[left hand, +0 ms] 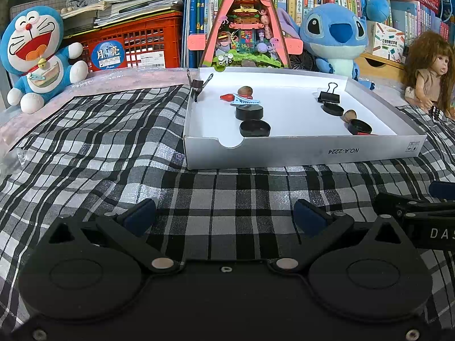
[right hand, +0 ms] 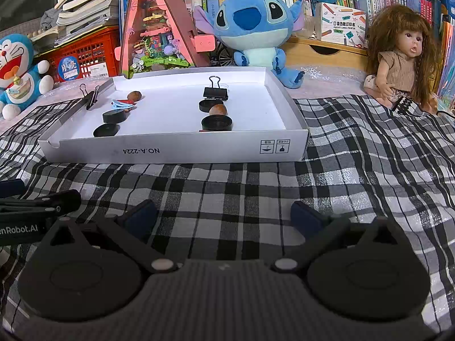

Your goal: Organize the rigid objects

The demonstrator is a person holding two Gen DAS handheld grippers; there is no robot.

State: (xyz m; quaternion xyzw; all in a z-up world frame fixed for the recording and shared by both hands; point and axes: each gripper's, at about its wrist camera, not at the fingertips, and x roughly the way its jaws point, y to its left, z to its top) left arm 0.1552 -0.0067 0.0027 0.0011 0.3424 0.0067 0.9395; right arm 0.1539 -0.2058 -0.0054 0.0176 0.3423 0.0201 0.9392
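A shallow white box lid (left hand: pixel 298 150) (right hand: pixel 176 149) lies on the plaid cloth ahead of both grippers. Inside on the left sit two black round caps (left hand: pixel 254 128) (right hand: pixel 106 130), a blue hair clip (left hand: pixel 246 101) (right hand: pixel 121 105), a red piece (left hand: pixel 226 97) and a brown nut (left hand: pixel 245 90) (right hand: pixel 134 95). On the right lie a black binder clip (left hand: pixel 329 96) (right hand: pixel 215 92), two more black caps (left hand: pixel 333 109) (right hand: pixel 216 123) and another nut (left hand: pixel 349 114) (right hand: pixel 218 110). A second binder clip (left hand: pixel 198 84) (right hand: pixel 91 95) grips the lid's left wall. My left gripper (left hand: pixel 224 217) and right gripper (right hand: pixel 224 216) stand open and empty over the cloth, short of the lid.
Behind the lid stand a Doraemon plush (left hand: pixel 37 56), a pink triangular model house (left hand: pixel 244 22), a Stitch plush (left hand: pixel 335 37) (right hand: pixel 253 31) and a doll (right hand: pixel 398 56). A red crate (left hand: pixel 136 42), stacked books and bookshelves fill the back. The other gripper's body shows at each view's edge.
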